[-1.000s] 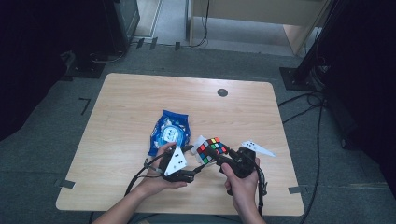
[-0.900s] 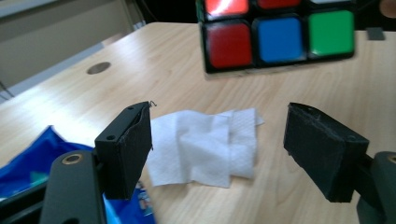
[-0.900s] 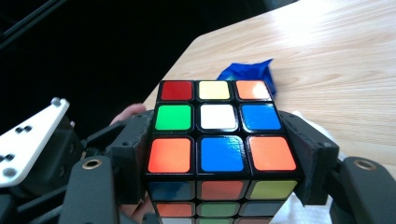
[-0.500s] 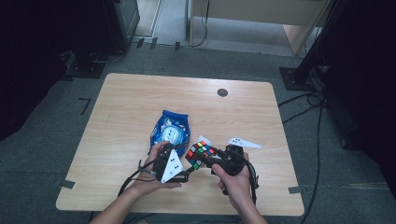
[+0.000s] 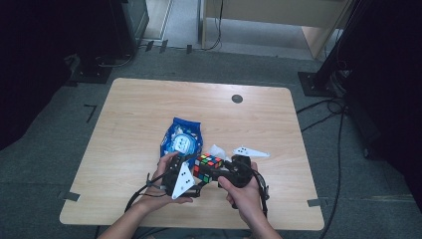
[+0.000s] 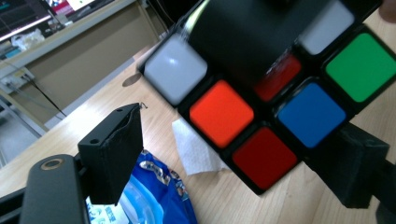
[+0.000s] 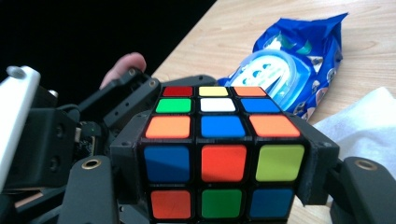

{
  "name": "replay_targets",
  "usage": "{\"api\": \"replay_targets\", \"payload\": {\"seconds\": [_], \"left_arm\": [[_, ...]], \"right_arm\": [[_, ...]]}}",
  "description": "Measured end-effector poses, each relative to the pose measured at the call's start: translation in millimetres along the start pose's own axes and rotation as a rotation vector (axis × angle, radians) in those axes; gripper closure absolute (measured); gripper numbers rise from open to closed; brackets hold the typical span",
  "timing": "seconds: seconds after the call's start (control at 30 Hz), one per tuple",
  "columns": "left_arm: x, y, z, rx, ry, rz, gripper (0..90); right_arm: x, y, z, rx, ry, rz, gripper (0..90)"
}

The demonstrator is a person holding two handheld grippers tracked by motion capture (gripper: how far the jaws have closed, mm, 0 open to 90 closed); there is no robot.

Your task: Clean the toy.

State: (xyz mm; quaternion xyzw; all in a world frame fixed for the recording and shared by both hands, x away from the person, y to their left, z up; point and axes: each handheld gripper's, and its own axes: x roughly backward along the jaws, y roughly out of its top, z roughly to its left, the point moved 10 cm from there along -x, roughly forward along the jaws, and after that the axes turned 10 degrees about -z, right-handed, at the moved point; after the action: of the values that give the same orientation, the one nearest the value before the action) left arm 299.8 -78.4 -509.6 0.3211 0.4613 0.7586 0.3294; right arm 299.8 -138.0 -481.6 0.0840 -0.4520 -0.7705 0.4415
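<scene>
The right gripper (image 5: pixel 214 172) pinches the puzzle cube (image 5: pixel 207 167), its two black jaws pressed against the cube's left and right faces as the right gripper view shows (image 7: pixel 219 161). The cube sits just above the table (image 5: pixel 149 109) near the near edge, a little right of the table's middle. The left gripper (image 5: pixel 191 177) sits close against the cube's left side; in the left gripper view its jaws stand spread, one at the lower left and one at the lower right, with the cube (image 6: pixel 271 93) filling the upper space between and beyond them, though whether the right jaw touches the cube I cannot tell. Both hands hold their tools just inside the near edge, so little room remains on that side. Just beyond the cube lies a blue packet of wipes (image 5: pixel 181 141), and a white tissue (image 5: pixel 217 151) lies just right of the packet, near the cube's far corner. Farther off, the table is bare wood out to the far edge, apart from a small dark round cap (image 5: pixel 237 98) near the far right. The left and right thirds of the table are open.
</scene>
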Motion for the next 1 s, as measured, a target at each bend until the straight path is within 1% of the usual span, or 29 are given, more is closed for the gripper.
{"api": "replay_targets", "payload": {"seconds": [0.13,0.2,0.27,0.33,0.37,0.4,0.43,0.47,0.53,0.6,0.63,0.67,0.7,0.73,0.77,0.8,0.83,0.87,0.9,0.93,1.0], "left_arm": [[-1.2,5.4,-4.9,-0.007,-0.005,-0.02,16.2],[-0.6,4.8,-5.2,-0.013,-0.007,-0.018,16.6],[0.5,5.2,-6.3,-0.002,-0.026,-0.026,21.9],[0.9,5.9,-7.2,-0.008,-0.028,-0.032,28.9],[0.2,6.4,-8.3,0.003,-0.043,-0.028,30.6],[0.5,6.3,-7.1,0.006,-0.034,-0.026,33.6],[0.6,5.4,-4.8,0.007,-0.027,-0.021,33.7],[0.6,4.3,-1.9,0.026,-0.023,-0.019,33.7],[1.9,0.2,10.7,0.063,0.012,-0.006,33.7],[4.6,-6.2,27.4,0.13,0.056,0.009,33.7],[6.7,-9.6,36.5,0.164,0.08,0.013,33.7],[9.4,-13.4,46.7,0.209,0.106,0.016,33.8],[10.9,-15.4,51.8,0.234,0.119,0.017,33.8],[13.1,-18.2,58.4,0.262,0.136,0.021,33.8],[14.1,-19.2,60.9,0.273,0.142,0.019,33.7],[14.7,-19.5,61.5,0.271,0.145,0.02,33.7],[14.8,-19.1,61.0,0.266,0.143,0.018,33.7],[14.8,-18.3,59.3,0.26,0.139,0.016,33.7],[14.1,-16.9,56.8,0.261,0.132,0.011,33.7],[13.9,-16.2,54.8,0.255,0.125,0.012,33.7],[13.1,-15.0,50.4,0.251,0.111,0.008,33.7]], "right_arm": [[-3.7,-6.9,1.0,-0.012,0.01,0.032,34.2],[-6.2,-10.4,1.7,-0.001,0.01,0.042,34.1],[-6.8,-10.2,2.1,-0.001,0.005,0.039,34.1],[-6.6,-9.0,2.1,-0.004,0.01,0.031,34.1],[-5.7,-7.6,1.1,-0.007,0.014,0.028,34.0],[-5.7,-7.8,1.0,-0.009,0.02,0.029,34.0],[-5.7,-8.1,0.5,-0.011,0.027,0.028,34.0],[-5.2,-7.8,0.3,-0.018,0.033,0.026,34.0],[-3.3,-4.3,-0.7,-0.017,0.056,0.012,33.9],[1.2,3.4,-2.7,-0.007,0.083,-0.024,34.3],[4.1,8.1,-5.2,0.007,0.084,-0.052,35.1],[6.0,12.0,-10.5,0.031,0.068,-0.081,35.1],[7.0,14.4,-20.5,0.062,0.023,-0.105,35.2],[6.9,14.1,-28.5,0.092,-0.02,-0.111,35.8],[5.0,10.6,-45.2,0.168,-0.13,-0.103,37.3],[2.0,6.4,-57.6,0.217,-0.203,-0.09,38.6],[-0.7,3.0,-65.3,0.241,-0.236,-0.08,40.6],[-5.0,-1.9,-72.0,0.246,-0.255,-0.065,43.0],[-9.5,-5.7,-78.6,0.271,-0.274,-0.05,44.8],[-13.9,-9.4,-84.5,0.306,-0.301,-0.027,46.7],[-21.5,-15.7,-91.1,0.348,-0.334,0.01,48.7]]}}
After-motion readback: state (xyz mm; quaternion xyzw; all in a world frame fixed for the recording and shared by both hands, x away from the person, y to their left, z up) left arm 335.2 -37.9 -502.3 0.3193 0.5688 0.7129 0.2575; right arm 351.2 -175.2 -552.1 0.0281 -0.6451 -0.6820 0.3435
